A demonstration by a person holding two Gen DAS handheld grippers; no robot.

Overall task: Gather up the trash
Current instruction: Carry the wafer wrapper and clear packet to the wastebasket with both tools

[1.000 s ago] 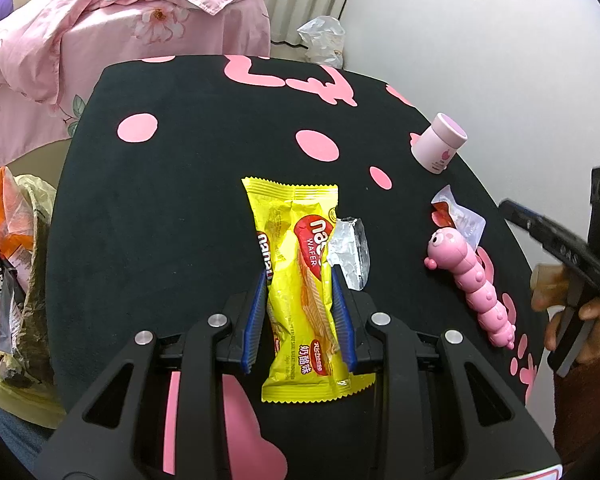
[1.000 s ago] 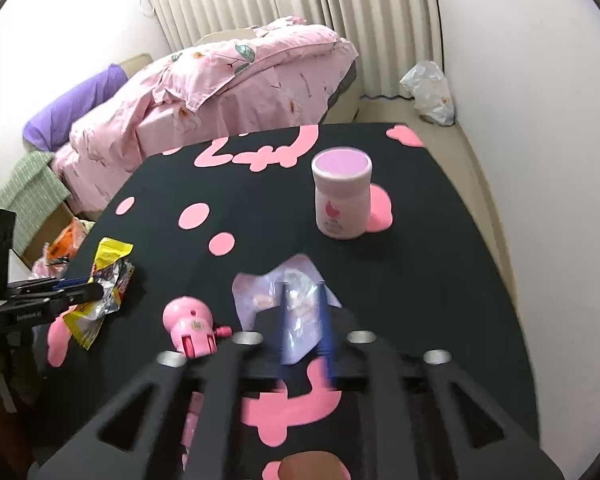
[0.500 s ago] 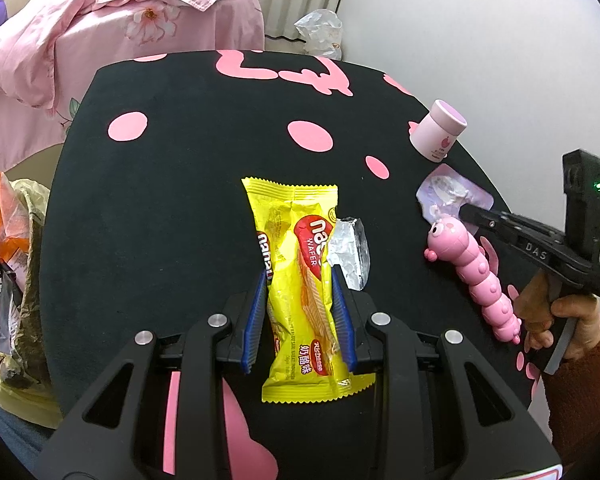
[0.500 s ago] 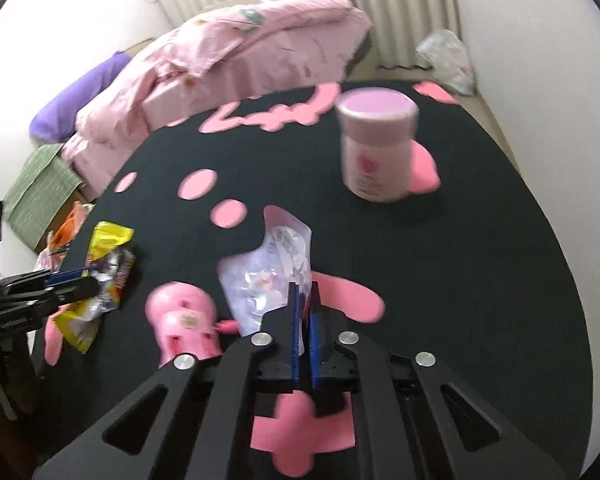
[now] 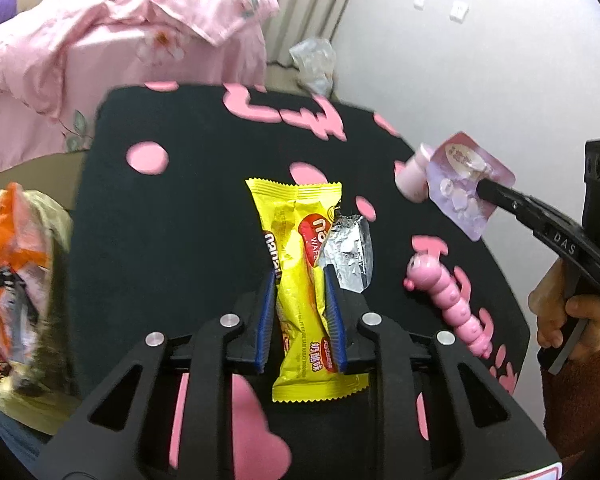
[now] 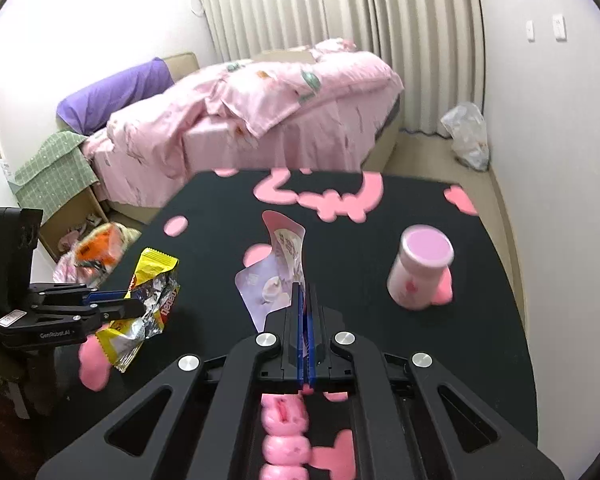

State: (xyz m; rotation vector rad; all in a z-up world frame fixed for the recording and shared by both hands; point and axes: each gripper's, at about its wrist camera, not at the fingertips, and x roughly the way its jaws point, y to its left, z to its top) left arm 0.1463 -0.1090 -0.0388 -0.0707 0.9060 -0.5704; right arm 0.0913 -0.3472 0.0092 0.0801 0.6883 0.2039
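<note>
Your left tongs [image 5: 300,316] are closing on the crinkly yellow wafer wrapper [image 5: 300,280], torn foil flap showing, near the counter's [image 5: 188,240] front edge. Your right tongs [image 6: 305,320] are clamped on the glossy lilac pouch [image 6: 276,272], now lifted off the counter beside the pink jar [image 6: 420,272] and above the segmented caterpillar toy [image 5: 448,300].
</note>
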